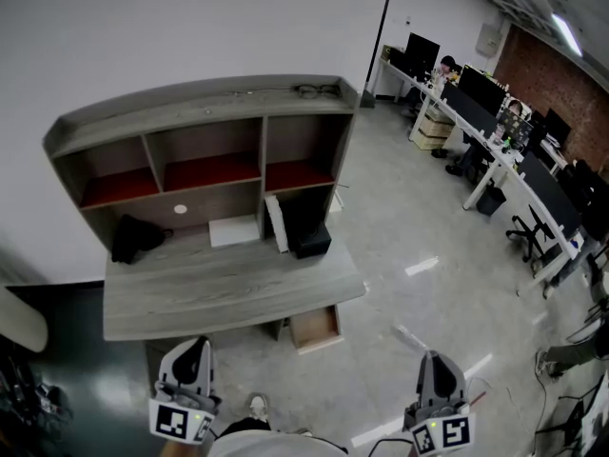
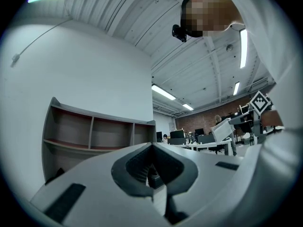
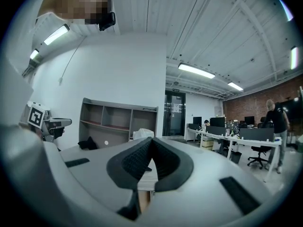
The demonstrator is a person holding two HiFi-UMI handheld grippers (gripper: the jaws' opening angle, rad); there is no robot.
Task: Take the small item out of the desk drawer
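A grey wooden desk (image 1: pixel 219 288) with a shelf unit (image 1: pixel 205 141) stands against the white wall. Under its right end a light wooden drawer (image 1: pixel 315 327) is pulled open; I cannot make out any small item inside it. My left gripper (image 1: pixel 194 345) and right gripper (image 1: pixel 434 360) hang low by my body, short of the desk's front edge, both shut and holding nothing. In the left gripper view the left gripper's (image 2: pixel 152 146) jaws meet in front of the shelf unit (image 2: pixel 94 131). The right gripper's (image 3: pixel 151 140) jaws also meet, pointing toward the desk (image 3: pixel 118 122).
On the desk lie a black bag (image 1: pixel 133 237), a white sheet (image 1: pixel 234 229), a leaning white panel (image 1: pixel 276 223) and a black box (image 1: pixel 306 228). Office tables with monitors (image 1: pixel 495 127) line the right side, with people there. White tape marks (image 1: pixel 422 267) cross the grey floor.
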